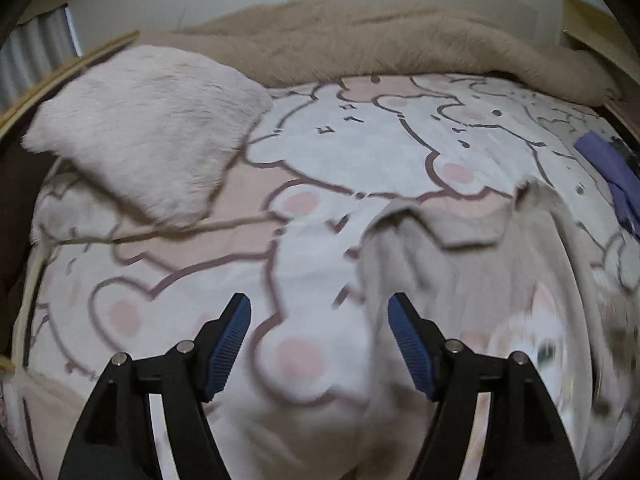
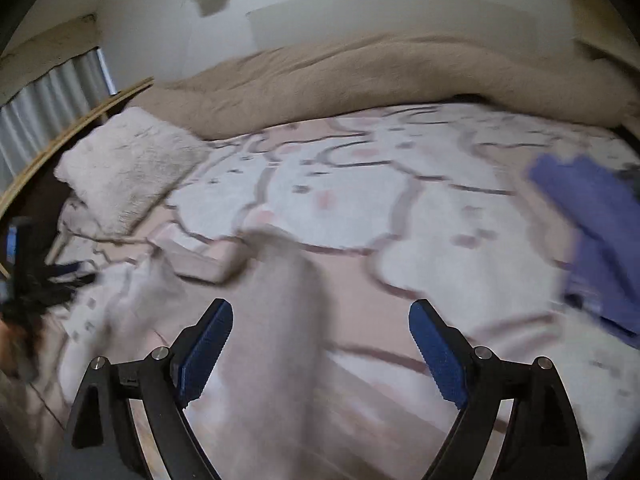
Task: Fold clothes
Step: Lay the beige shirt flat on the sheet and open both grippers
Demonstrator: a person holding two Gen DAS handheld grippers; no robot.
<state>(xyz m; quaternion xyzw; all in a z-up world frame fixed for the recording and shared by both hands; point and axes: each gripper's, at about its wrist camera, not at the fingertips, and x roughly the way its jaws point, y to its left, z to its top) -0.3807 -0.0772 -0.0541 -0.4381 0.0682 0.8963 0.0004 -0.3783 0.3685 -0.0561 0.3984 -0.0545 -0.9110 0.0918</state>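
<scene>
A light grey-beige garment (image 1: 472, 264) with a cat print lies spread on the bed, its collar toward the far side. In the right wrist view the same garment (image 2: 280, 304) shows blurred, a sleeve running between the fingers. My left gripper (image 1: 319, 312) is open and empty above the garment's left edge. My right gripper (image 2: 321, 320) is open, hovering over the sleeve. The left gripper (image 2: 24, 264) shows as a dark blur at the far left of the right wrist view. A purple garment (image 2: 592, 232) lies at the bed's right side, also in the left wrist view (image 1: 612, 168).
The bed has a cartoon-bear sheet (image 1: 340, 148). A fluffy white pillow (image 1: 144, 140) lies at the left. A rolled beige blanket (image 1: 380, 44) runs along the far edge by the wall. A wooden bed rail (image 2: 80, 120) and curtain are at the left.
</scene>
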